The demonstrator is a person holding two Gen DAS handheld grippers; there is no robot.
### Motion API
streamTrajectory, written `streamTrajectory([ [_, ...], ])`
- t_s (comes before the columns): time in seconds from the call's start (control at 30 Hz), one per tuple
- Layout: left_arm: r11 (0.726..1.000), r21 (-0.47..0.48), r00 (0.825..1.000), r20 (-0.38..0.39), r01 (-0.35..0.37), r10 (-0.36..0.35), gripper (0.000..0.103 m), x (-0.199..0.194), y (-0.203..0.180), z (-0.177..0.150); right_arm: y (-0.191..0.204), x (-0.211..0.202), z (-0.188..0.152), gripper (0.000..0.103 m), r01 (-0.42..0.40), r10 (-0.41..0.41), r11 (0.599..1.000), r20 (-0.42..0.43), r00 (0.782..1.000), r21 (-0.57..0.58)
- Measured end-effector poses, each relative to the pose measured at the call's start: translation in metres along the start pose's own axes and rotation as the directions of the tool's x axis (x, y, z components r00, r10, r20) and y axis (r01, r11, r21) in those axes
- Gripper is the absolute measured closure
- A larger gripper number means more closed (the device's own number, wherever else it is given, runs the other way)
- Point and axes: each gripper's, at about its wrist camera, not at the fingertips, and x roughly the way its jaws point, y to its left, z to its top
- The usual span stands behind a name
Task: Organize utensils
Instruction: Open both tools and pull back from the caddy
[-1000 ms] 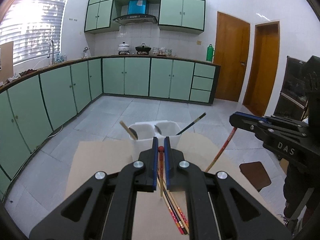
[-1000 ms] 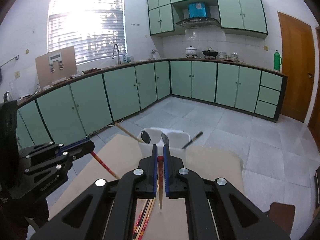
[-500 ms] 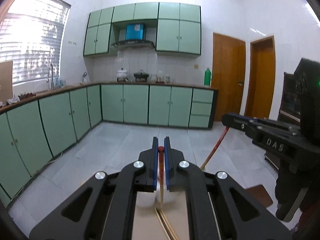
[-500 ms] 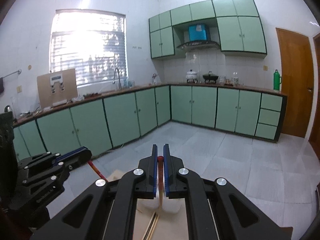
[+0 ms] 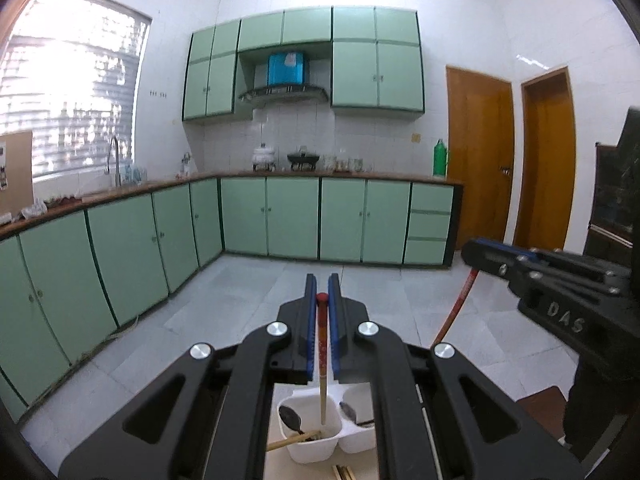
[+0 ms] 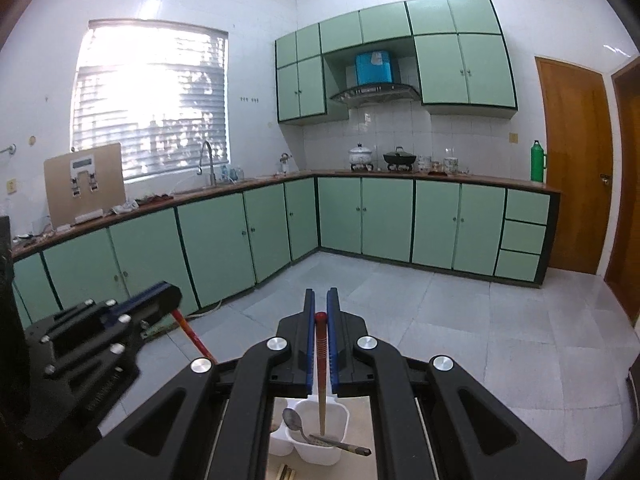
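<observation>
Left gripper (image 5: 322,290) is clamping narrow on a red-topped chopstick (image 5: 322,344), which is hanging near-vertical between the blue pads, pale lower end pointing down over the left compartment of a white two-compartment utensil holder (image 5: 316,446); whether the tip is touching the holder cannot be told. Right gripper (image 6: 321,306) is likewise closing tight on a second red-topped chopstick (image 6: 321,364), its pale end hanging above the right-hand compartment as the right wrist view shows it. In the left wrist view, the holder is sitting on a pale tabletop (image 5: 280,466) directly below the jaws; a dark-bowled spoon (image 5: 291,418) is leaning in the left compartment alongside a wooden handle, and another spoon (image 5: 349,412) is standing in the right compartment. In the right wrist view, a metal spoon (image 6: 294,420) is lying across the nearer compartment with its dark handle sticking out to the right over the rim. A few more chopsticks (image 5: 343,472) are lying on the tabletop just in front of the holder. Each gripper is showing at the edge of the other's view, its red stick slanting downward. Beyond: grey tiled floor (image 5: 360,280), green base cabinets (image 6: 388,220) along two walls, pots on the counter, a bright window (image 6: 150,104) with blinds, wooden doors (image 5: 480,152) at right.
</observation>
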Motion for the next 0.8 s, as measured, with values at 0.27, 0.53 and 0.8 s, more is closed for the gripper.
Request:
streamTrajectory([
  [0.27,1.0,-0.013,0.993,-0.116,-0.009,0.008,0.097,0.032,0.015,-0.028,0.001,0.028,-0.024,0.097,0.002,-0.003,1.0,-0.098,0.995,-0.01],
  [0.53,0.999,-0.029,0.992,-0.123,-0.018,0.014,0.075,0.011,0.031,-0.035,-0.015,0.009,-0.034,0.063,0.043,-0.041,0.999,-0.089,0.995,0.024],
  [0.8,0.997,-0.066,0.993,-0.117,-0.04,0.032,0.043,-0.033,0.04,-0.055,-0.028,-0.044,-0.06,0.034,0.085,-0.083,0.994,-0.036,0.996,0.069],
])
